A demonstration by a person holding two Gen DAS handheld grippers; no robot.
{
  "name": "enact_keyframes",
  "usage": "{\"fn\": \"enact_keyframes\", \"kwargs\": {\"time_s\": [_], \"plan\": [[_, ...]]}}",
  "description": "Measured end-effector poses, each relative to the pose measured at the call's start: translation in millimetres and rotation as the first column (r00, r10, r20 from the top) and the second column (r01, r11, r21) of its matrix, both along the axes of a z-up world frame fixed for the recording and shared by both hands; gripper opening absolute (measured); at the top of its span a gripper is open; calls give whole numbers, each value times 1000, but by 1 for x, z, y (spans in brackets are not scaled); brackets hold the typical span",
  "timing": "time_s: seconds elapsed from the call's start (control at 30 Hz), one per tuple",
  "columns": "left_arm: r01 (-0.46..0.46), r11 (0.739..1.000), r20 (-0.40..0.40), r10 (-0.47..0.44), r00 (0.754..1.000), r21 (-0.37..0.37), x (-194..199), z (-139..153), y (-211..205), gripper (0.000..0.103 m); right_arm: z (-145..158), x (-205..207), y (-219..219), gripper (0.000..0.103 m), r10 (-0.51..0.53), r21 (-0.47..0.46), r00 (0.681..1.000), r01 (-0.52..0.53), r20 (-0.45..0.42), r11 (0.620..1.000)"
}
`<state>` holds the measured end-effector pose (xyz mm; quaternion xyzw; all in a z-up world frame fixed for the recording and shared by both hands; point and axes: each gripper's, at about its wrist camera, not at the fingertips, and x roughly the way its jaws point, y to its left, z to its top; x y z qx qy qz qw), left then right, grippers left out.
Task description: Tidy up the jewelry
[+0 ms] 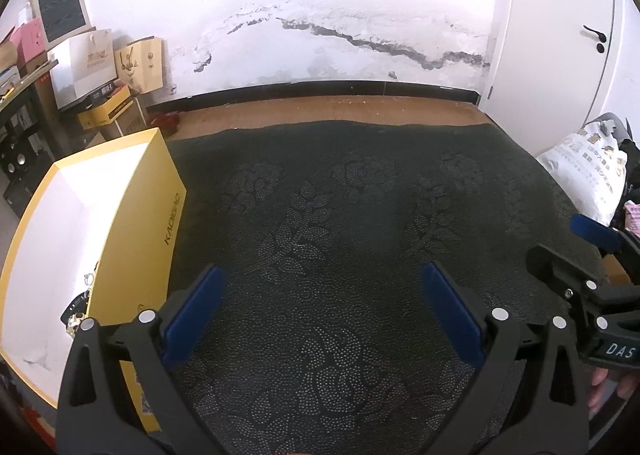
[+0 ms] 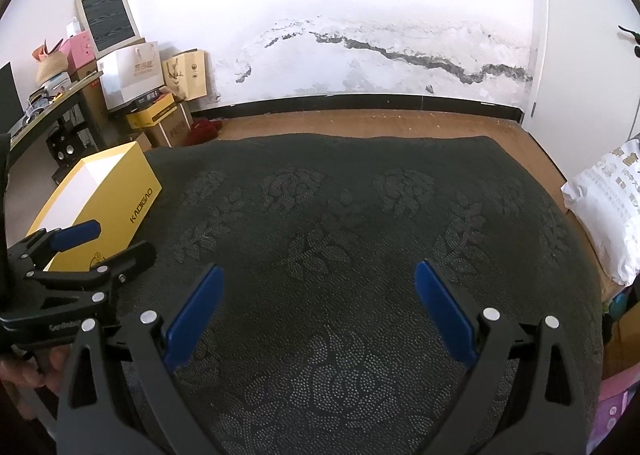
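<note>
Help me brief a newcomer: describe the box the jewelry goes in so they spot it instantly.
Start at the dark floral cloth. At its left edge stands an open yellow box with a white interior. Unlike the boxes stacked against the wall, it has KADIGAO printed along its side.

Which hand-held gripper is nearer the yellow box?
Left. The left hand-held gripper hovers right beside the yellow box; the right hand-held gripper sits farther right over the dark cloth.

Right gripper point(image 2: 318, 283) jaws spread above dark cloth point(image 2: 340, 215), seemingly empty.
</note>
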<state>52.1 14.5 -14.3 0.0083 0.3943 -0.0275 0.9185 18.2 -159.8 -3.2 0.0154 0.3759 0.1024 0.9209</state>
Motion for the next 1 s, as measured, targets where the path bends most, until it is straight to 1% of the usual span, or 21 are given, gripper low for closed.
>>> {"fn": "enact_keyframes", "kwargs": {"time_s": [0.67, 1.0], "plan": [[10, 1000, -2, -10, 1000, 14, 3, -2, -10, 97, 1, -3, -8, 93, -9, 3, 1000, 9, 3, 1000], [7, 1000, -4, -7, 1000, 14, 3, -2, -7, 97, 1, -4, -8, 93, -10, 5, 1000, 10, 1, 1000]]}}
